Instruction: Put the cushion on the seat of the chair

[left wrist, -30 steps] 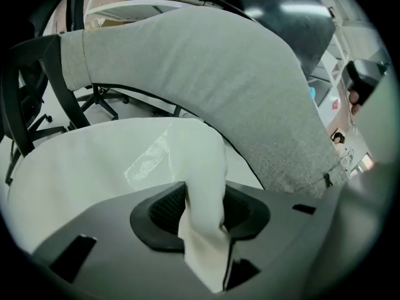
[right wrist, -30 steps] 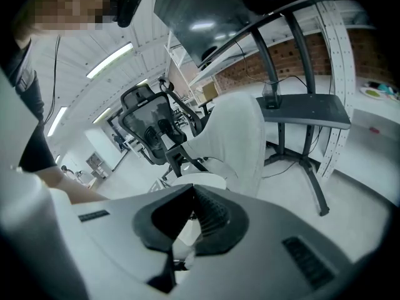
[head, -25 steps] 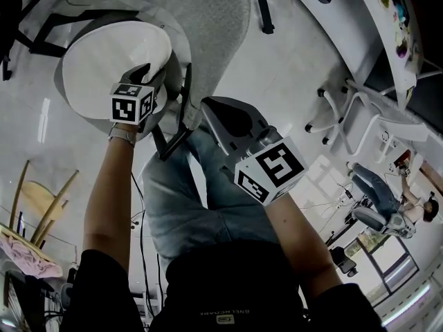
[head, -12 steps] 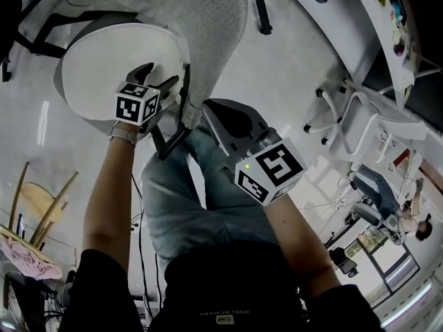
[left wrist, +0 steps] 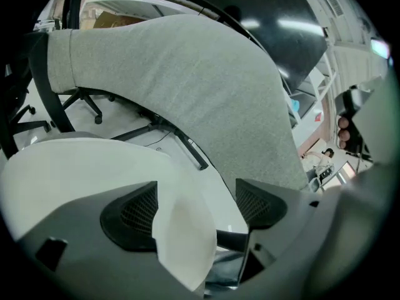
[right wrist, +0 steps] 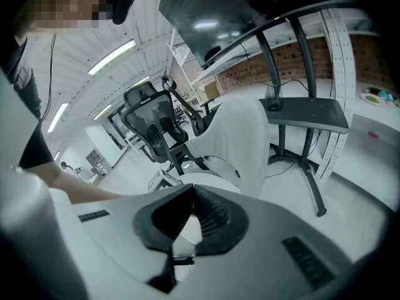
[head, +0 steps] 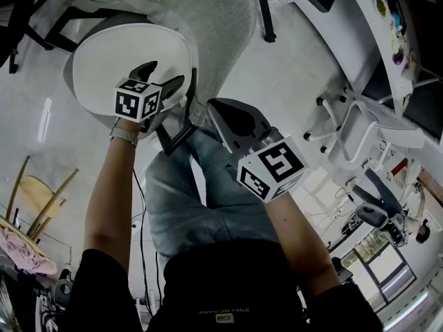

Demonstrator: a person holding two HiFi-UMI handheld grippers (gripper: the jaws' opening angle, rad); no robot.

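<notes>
Cushion point(head: 124, 61) on the chair seat point(head: 97, 28), backrest point(head: 221, 26) just to its right

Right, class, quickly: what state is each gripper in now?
Left gripper: jaws opening, edge of the round white cushion between them, not gripped.
Right gripper: jaws closed, empty.

cushion point(head: 124, 50): white, round, flat | on grey-backed chair point(head: 225, 19) seat

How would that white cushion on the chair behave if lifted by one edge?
Probably floppy: an edge of the cushion stands folded up between the left gripper's opening jaws. Likely light, since it looks thin. Lying flat on the chair, it shouldn't roll.
</notes>
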